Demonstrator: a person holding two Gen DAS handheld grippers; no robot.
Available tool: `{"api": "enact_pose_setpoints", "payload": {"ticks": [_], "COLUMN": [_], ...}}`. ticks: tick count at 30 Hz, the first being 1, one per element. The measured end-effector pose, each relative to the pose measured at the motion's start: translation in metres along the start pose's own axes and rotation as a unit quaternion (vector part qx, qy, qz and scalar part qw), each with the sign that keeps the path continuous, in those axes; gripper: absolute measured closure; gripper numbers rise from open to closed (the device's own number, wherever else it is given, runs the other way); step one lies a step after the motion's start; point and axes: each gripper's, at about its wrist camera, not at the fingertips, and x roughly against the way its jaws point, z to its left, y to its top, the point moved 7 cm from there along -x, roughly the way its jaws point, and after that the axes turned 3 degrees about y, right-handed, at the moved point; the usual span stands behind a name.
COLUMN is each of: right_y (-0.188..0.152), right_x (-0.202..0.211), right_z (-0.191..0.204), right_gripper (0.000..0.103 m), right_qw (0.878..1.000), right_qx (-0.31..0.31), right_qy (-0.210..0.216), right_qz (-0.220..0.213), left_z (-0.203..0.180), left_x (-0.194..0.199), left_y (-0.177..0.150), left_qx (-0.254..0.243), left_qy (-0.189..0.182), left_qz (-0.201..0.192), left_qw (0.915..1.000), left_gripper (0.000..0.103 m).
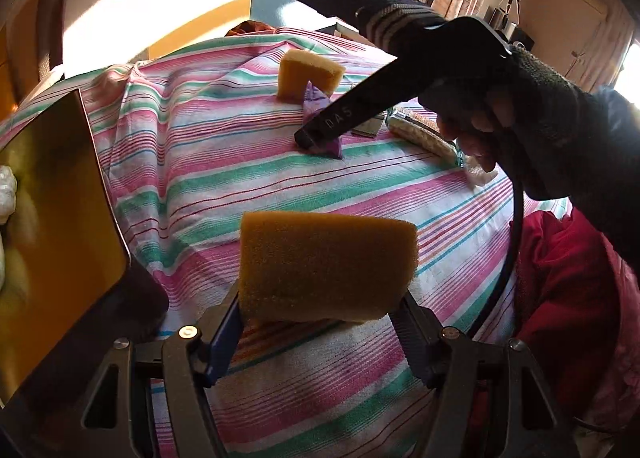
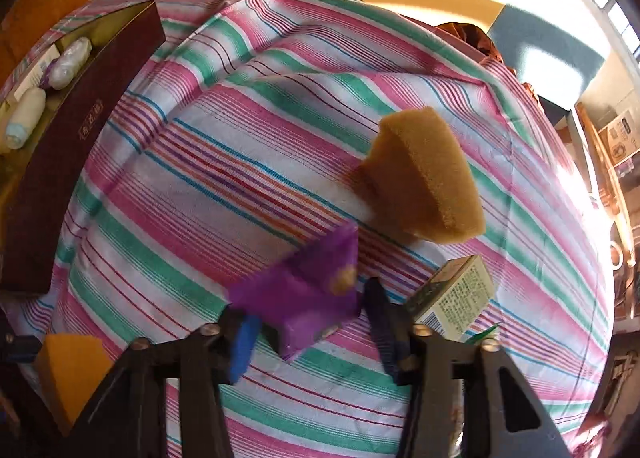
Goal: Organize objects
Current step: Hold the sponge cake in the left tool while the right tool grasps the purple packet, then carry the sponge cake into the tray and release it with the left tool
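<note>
My left gripper (image 1: pixel 320 314) is shut on a yellow sponge (image 1: pixel 324 266), held above the striped cloth (image 1: pixel 192 161); the same sponge (image 2: pixel 68 370) shows at the lower left of the right wrist view. A gloved hand holds my right gripper (image 1: pixel 310 139), tips down on a purple packet (image 1: pixel 326 129) at mid-table. In the right wrist view the blurred purple packet (image 2: pixel 304 298) fills the gap of the right gripper (image 2: pixel 312 334), with its pads against both sides. A second yellow sponge (image 2: pixel 424 177) stands on edge just beyond.
A dark red box (image 2: pixel 80 129) with a gold inside stands at the left and holds white rolls (image 2: pixel 70 61). A small green-and-white carton (image 2: pixel 456 298) and a wafer packet (image 1: pixel 424 133) lie right of the purple packet. Red fabric (image 1: pixel 568 278) hangs at the table's right edge.
</note>
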Motion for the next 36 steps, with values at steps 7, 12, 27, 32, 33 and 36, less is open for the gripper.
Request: {"api": "enact_pose_setpoints", "payload": {"ticks": [7, 12, 27, 32, 33, 36], "right_y": [-0.022, -0.035, -0.035, -0.034, -0.034, -0.034], "right_x": [0.006, 0.005, 0.007, 0.009, 0.009, 0.01], "right_z": [0.005, 0.003, 0.006, 0.008, 0.008, 0.018], "right_gripper": [0.064, 0.064, 0.063, 0.063, 0.063, 0.063], "right_qw": [0.994, 0.989, 0.994, 0.994, 0.995, 0.995], "right_qx": [-0.087, -0.117, -0.08, -0.074, -0.073, -0.07], "right_qy": [0.059, 0.08, 0.052, 0.047, 0.046, 0.044], "right_qz": [-0.02, -0.037, -0.057, -0.058, -0.058, -0.059], "left_z": [0.0, 0.005, 0.147, 0.206, 0.211, 0.221], "left_x": [0.009, 0.034, 0.14, 0.144, 0.144, 0.138], "left_y": [0.001, 0.003, -0.008, -0.032, -0.035, -0.04], "left_qx": [0.003, 0.011, 0.162, 0.249, 0.256, 0.266], "left_qy": [-0.006, -0.008, 0.096, 0.116, 0.121, 0.13], "left_qz": [-0.007, -0.026, -0.09, -0.066, -0.064, -0.049], "left_qw": [0.9999, 0.9996, 0.978, 0.9593, 0.957, 0.954], "left_gripper": [0.034, 0.035, 0.034, 0.035, 0.035, 0.034]}}
